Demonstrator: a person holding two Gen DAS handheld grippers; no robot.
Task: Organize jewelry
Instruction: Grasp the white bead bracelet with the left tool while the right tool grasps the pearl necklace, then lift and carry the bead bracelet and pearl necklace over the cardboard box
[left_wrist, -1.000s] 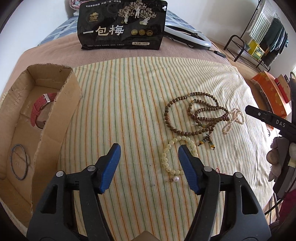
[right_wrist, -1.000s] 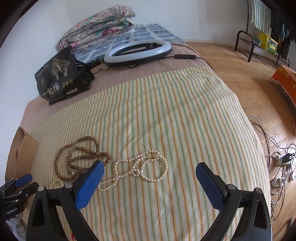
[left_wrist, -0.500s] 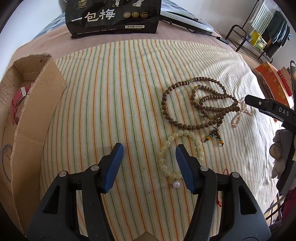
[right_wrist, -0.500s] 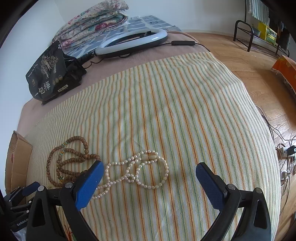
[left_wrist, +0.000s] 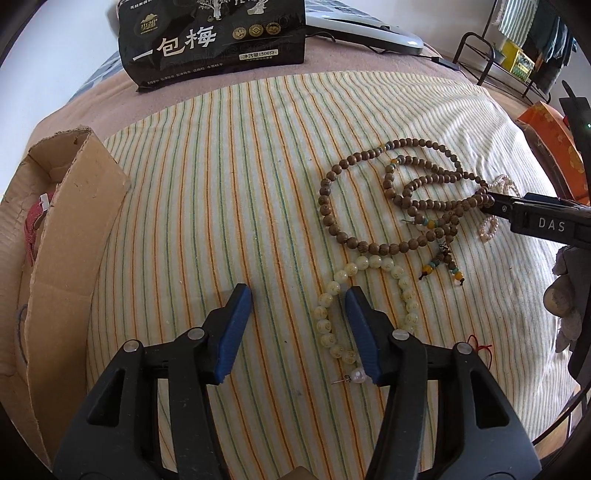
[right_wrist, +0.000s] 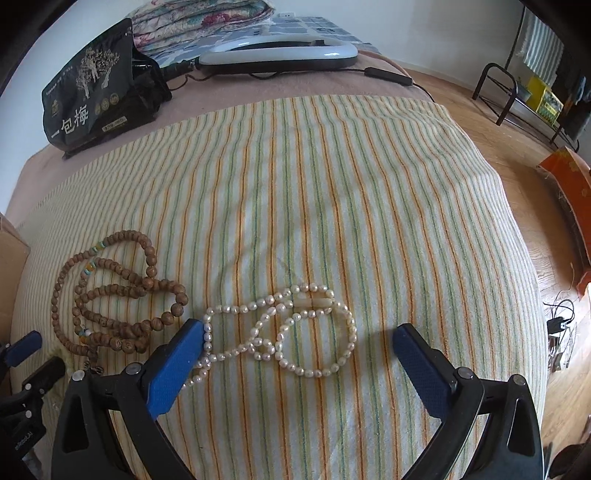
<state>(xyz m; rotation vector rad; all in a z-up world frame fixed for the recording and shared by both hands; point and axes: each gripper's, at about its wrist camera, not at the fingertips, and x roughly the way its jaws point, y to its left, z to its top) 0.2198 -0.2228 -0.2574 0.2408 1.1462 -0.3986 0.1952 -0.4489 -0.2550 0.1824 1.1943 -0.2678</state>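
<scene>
**Both grippers low over loose strands, nothing gripped**

Currently the striped cloth (right_wrist: 332, 192) serves as landmark; all loose jewelry lies on its near half.

- Left gripper (left_wrist: 298, 325): jaws partly open, empty. The pale bead bracelet (left_wrist: 334, 291) lies on the cloth with its near side running between the fingers, close against the right-hand pad. A small pearl earring (left_wrist: 356, 377) sits just at that pad's base.
- Right gripper (right_wrist: 295, 362): jaws wide, empty, straddling the pearl necklace (right_wrist: 295, 332), which lies in crossed loops on the cloth. Its left pad overlaps the strand's tail.
- Wooden bead mala (left_wrist: 391, 195): coiled on the cloth between the two strands, touching the bracelet's far end and lying just beside the pearls.
- Cardboard box (left_wrist: 66, 229): off the cloth's left edge, already holding a red strap (left_wrist: 33, 229).

Risks, as judged from here:
- Closing left could catch only one side of the bracelet; the loop may swing and drag the touching mala.
- The earring may get nudged and lost in the cloth's nap.
- Pearl loops are crossed; a pinch on one strand could snag or tighten the tangle on lifting.
- Soft bedding gives way, so pads may bite cloth.
</scene>
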